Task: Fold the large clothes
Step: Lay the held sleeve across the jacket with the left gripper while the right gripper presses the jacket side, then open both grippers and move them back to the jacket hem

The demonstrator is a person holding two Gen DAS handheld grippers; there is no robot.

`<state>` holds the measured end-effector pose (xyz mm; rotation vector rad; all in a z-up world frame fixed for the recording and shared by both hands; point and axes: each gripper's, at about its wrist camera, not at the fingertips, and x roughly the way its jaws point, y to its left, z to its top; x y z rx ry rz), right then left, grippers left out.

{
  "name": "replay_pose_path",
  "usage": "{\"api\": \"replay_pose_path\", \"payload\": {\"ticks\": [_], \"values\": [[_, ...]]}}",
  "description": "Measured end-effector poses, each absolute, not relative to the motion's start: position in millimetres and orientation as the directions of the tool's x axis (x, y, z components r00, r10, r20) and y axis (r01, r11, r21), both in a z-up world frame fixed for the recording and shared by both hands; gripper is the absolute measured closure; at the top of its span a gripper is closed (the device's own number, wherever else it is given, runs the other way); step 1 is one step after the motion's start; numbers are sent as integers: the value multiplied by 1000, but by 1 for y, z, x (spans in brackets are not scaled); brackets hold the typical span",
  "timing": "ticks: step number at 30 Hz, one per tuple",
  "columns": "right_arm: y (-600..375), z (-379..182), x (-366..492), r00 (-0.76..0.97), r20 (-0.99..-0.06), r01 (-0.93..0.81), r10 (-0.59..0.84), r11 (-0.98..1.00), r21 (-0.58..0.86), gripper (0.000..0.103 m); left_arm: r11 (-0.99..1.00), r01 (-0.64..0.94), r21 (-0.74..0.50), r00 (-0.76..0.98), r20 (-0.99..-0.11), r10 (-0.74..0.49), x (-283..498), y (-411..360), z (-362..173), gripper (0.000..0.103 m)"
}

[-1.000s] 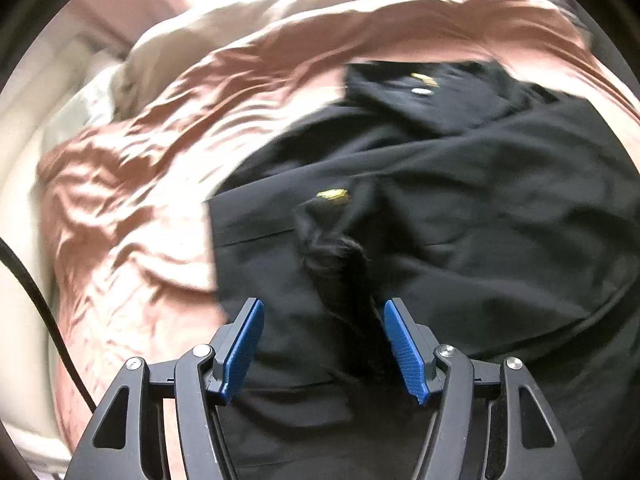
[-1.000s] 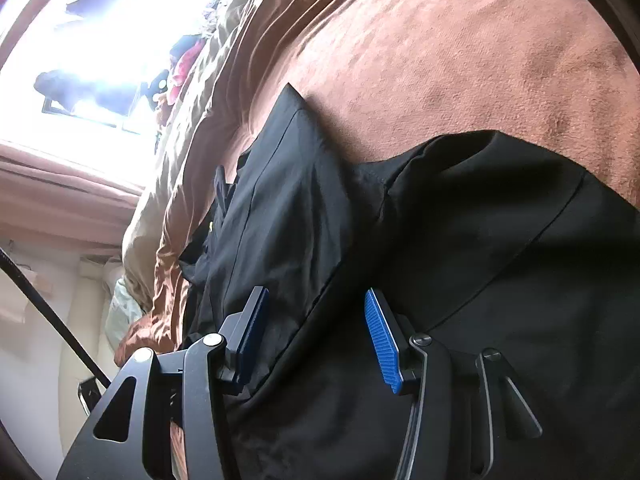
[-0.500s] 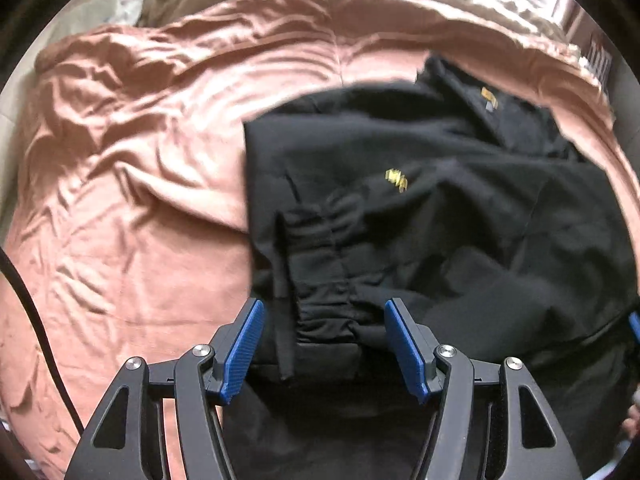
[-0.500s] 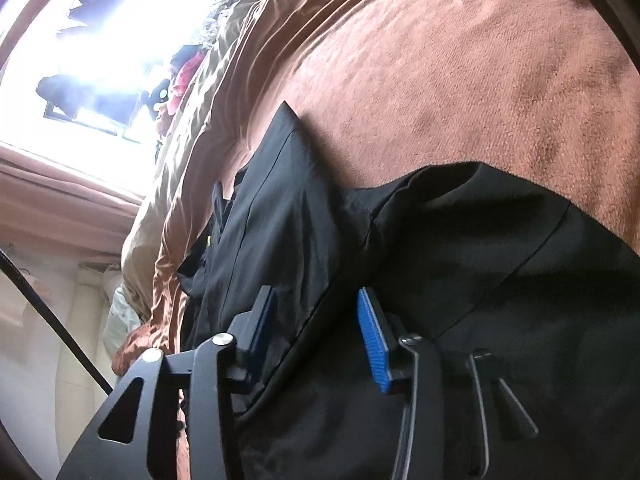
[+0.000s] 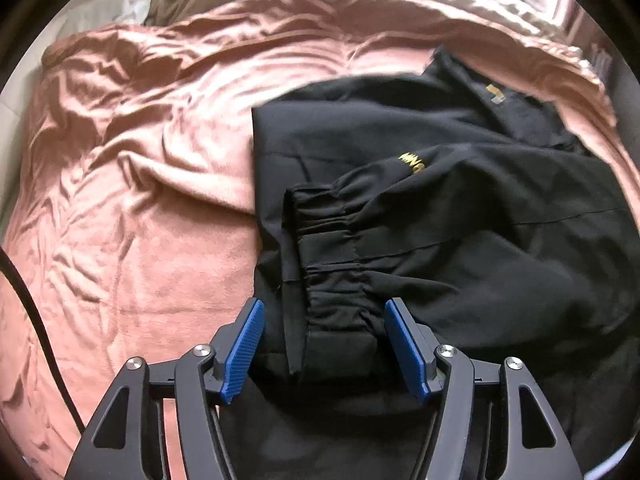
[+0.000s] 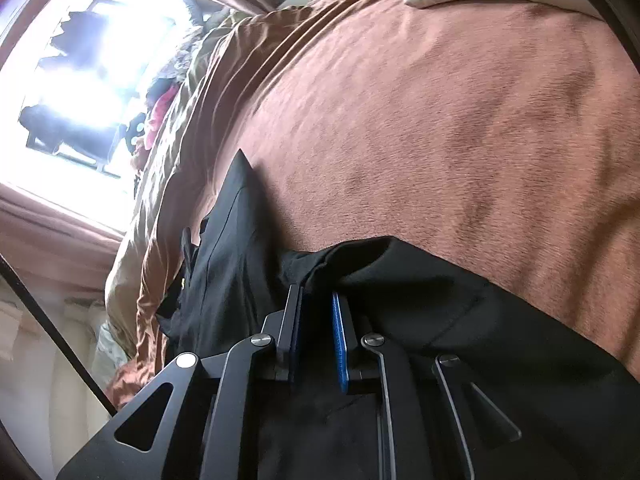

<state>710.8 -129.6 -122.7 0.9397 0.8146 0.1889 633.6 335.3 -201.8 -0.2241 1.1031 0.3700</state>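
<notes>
One black jacket (image 5: 460, 216) is counted, spread on one pink-brown blanket (image 5: 132, 184). Two yellow marks (image 5: 414, 162) are seen on the jacket. One black cable (image 5: 28, 304) is seen at left.

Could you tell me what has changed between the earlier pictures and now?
The right gripper has just been closing and now pinches a fold of the black fabric jacket. The left gripper swung across the garment to bring the gathered elastic cuff between its blue pads, jaws open as before. The jacket still lies on the rumpled pink bedspread.
</notes>
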Motion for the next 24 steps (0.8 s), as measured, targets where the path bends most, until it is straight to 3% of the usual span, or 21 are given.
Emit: {"api": "replay_pose_path", "payload": {"ticks": [8, 11, 13, 19, 24], "values": [[-119, -89, 677, 660, -505, 106, 556, 596, 796, 88, 910, -408, -76, 483, -863, 145, 574, 346, -161, 38], [-120, -80, 643, 656, -500, 89, 565, 599, 795, 69, 902, -419, -101, 496, -858, 134, 545, 345, -150, 38], [-124, -73, 628, 655, -508, 78, 559, 619, 782, 51, 897, -424, -125, 512, -850, 123, 523, 343, -141, 38], [-138, -51, 576, 642, -518, -17, 565, 686, 727, 48, 891, -419, -172, 548, -831, 97, 464, 333, -124, 38], [-156, -36, 538, 661, -568, -15, 490, 765, 644, 48, 884, -415, -215, 578, -813, 74, 413, 323, -120, 38]]}}
